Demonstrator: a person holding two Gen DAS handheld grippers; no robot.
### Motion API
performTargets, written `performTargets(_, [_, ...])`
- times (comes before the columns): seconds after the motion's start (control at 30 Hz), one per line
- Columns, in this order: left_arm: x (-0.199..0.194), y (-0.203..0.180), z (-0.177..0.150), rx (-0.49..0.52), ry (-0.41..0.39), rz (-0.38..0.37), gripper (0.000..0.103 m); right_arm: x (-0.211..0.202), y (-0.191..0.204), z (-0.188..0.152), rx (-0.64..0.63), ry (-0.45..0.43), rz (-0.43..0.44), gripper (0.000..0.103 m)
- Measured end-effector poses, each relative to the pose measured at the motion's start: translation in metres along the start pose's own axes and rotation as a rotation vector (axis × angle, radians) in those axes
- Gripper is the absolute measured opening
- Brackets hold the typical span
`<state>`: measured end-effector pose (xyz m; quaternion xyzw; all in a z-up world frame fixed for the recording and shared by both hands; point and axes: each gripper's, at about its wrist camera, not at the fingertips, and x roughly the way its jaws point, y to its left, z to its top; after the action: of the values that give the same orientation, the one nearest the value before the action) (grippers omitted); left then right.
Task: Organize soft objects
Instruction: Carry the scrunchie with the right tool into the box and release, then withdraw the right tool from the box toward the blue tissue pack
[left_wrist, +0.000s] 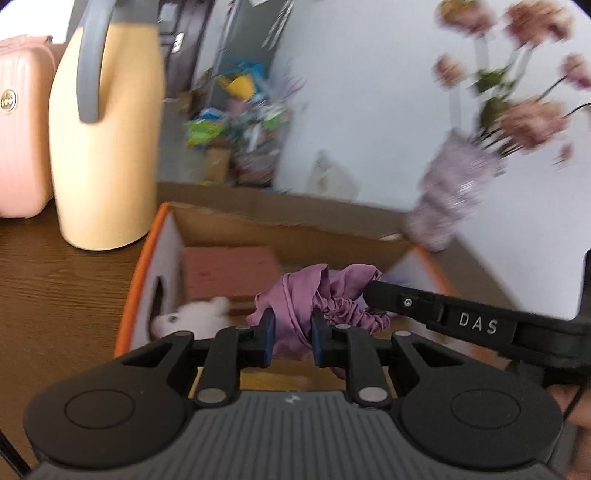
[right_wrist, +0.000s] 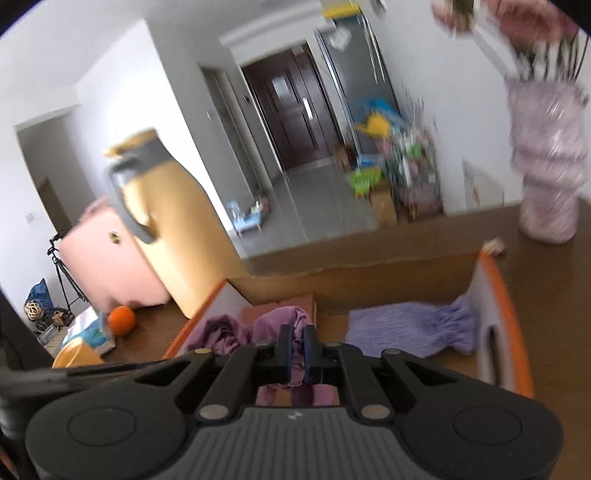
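White plush toy (left_wrist: 192, 317) and lilac knitted cloth (right_wrist: 410, 328) lie in the orange-edged cardboard box (left_wrist: 147, 258); left gripper (left_wrist: 293, 332) and right gripper (right_wrist: 294, 350) both pinch the crumpled purple satin cloth (left_wrist: 325, 291) above it, unreleased.

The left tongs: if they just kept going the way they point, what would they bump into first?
Holding purple cloth, the left tongs point down into the cardboard box. Probably its floor or the pink item there comes first; blur makes depth uncertain.

Open-topped cardboard box (left_wrist: 266, 221) accessible from above. Flanked left by tall yellow jug (left_wrist: 107, 147), right by lilac vase (right_wrist: 546, 166). Floor partly taken by plush toy (left_wrist: 195, 315) and lavender cloth (right_wrist: 410, 328).
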<state>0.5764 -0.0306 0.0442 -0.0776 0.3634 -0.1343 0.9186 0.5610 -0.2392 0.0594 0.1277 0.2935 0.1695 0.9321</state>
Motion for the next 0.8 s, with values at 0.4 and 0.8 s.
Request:
performTargets(0.4, [-0.014, 0.006, -0.004, 0.156, -0.060, 0.008, 0.045, 0.080, 0.014, -0.005, -0.074, 0.136, -0.084, 0.047])
performTargets(0.8, [-0.136, 0.003, -0.052, 0.189, -0.367, 0.165, 0.075, -0.027, 0.028, -0.010, -0.181, -0.122, -0.137, 0.078])
